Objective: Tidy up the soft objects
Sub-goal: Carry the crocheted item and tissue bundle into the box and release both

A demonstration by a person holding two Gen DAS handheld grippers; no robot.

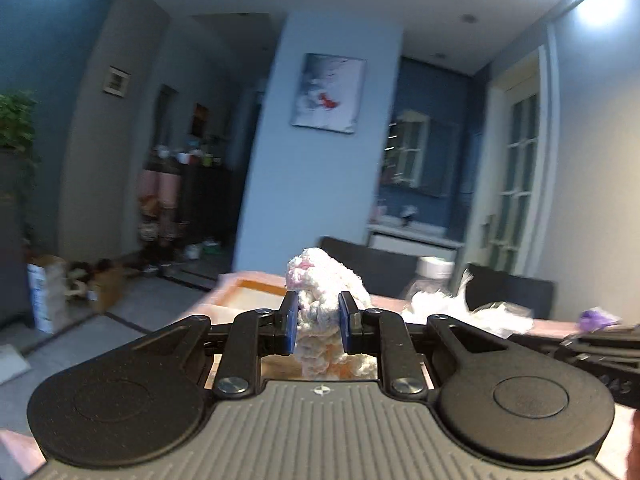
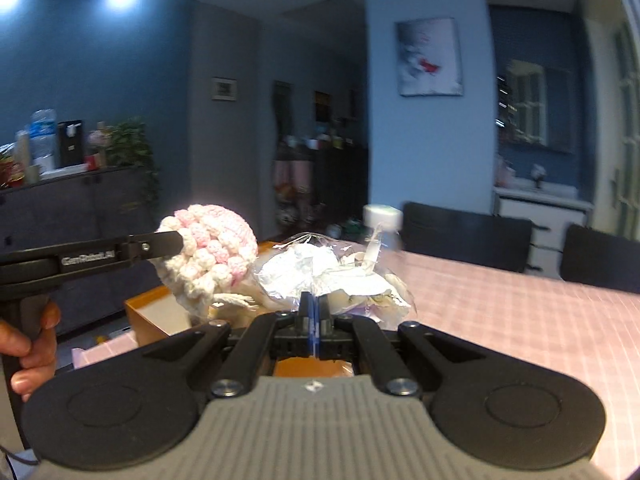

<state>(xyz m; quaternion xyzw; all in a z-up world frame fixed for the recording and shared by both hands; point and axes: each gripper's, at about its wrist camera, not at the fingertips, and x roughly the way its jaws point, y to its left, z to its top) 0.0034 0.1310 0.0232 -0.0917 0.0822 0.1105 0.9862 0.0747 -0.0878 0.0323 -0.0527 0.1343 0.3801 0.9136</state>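
My left gripper (image 1: 318, 322) is shut on a white and pink crocheted soft toy (image 1: 326, 288) and holds it up above an orange box (image 1: 248, 286). In the right wrist view the same toy (image 2: 210, 252) hangs from the left gripper (image 2: 180, 242) at the left, over the orange box (image 2: 150, 320). My right gripper (image 2: 315, 316) is shut on the edge of a clear plastic bag with white soft stuff inside (image 2: 336, 276), held above the pink checked table (image 2: 500, 312). The bag also shows in the left wrist view (image 1: 460, 306).
A plastic bottle with a white cap (image 2: 382, 220) stands behind the bag. Black chairs (image 2: 464, 236) line the table's far side. A purple item (image 1: 596, 318) sits at the right of the left wrist view. A dark sideboard (image 2: 80, 200) stands at the left wall.
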